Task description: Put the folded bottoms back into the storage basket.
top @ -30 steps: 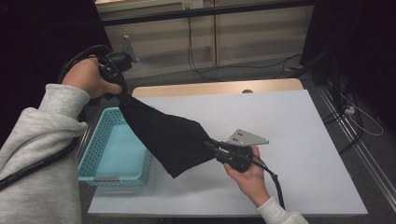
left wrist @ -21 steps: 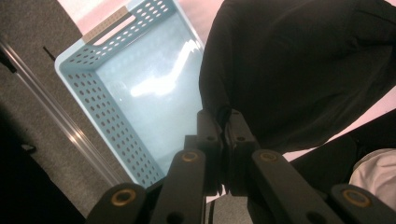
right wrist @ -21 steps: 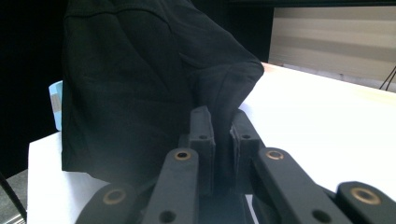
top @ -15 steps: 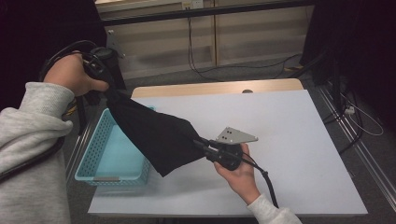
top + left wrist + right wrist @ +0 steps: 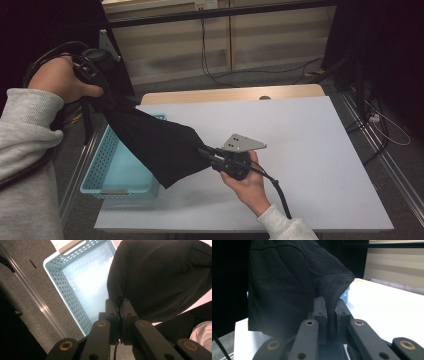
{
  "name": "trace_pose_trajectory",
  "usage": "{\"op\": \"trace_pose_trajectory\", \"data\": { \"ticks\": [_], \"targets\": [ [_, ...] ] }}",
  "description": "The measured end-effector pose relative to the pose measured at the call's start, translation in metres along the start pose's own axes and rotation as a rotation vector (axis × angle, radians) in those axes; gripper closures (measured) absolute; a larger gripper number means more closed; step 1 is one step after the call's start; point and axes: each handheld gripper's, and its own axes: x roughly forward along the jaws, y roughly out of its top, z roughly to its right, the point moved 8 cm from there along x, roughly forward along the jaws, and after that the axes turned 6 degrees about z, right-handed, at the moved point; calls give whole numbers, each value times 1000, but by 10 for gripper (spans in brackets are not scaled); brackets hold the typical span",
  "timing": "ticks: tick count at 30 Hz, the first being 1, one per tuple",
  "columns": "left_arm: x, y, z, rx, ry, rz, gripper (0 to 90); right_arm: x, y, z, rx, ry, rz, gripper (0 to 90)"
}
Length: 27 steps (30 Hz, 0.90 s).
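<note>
A black cloth (image 5: 152, 145) hangs stretched between my two grippers, slanting from upper left down to the table's middle. My left gripper (image 5: 102, 92) is raised past the table's left edge and is shut on the cloth's upper corner (image 5: 119, 301). My right gripper (image 5: 204, 151) lies low over the white table (image 5: 310, 145) and is shut on the cloth's lower edge (image 5: 329, 293). The cloth (image 5: 160, 277) drapes over the right side of a light blue basket (image 5: 82, 282). In the right gripper view the cloth (image 5: 287, 285) hangs as a dark sheet just above the table.
The light blue perforated basket (image 5: 107, 172) stands on the floor beside the table's left edge, and it holds nothing that I can see. A metal rail (image 5: 37, 302) runs along the grey carpet beside it. Cables (image 5: 220, 75) lie on the floor beyond the table.
Both hands have shifted left with the cloth. The left gripper has risen and moved out beyond the table's left edge, drawing the cloth further over the basket.
</note>
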Motion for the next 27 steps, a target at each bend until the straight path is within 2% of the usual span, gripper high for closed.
{"op": "trace_pose_trajectory", "data": {
  "ticks": [12,19,24,27],
  "targets": [
    [-6,-14,-20,-34,23,-5,869,19,4,-13,1,38,7,826],
    [10,-23,-42,-72,33,-15,869,35,-1,-22,0,47,-4,826],
    [20,-27,-57,-103,61,-19,869,44,-5,-31,3,57,-9,826],
    [23,-29,-63,-105,71,-25,869,50,-6,-38,0,69,-15,826]
  ]
}}
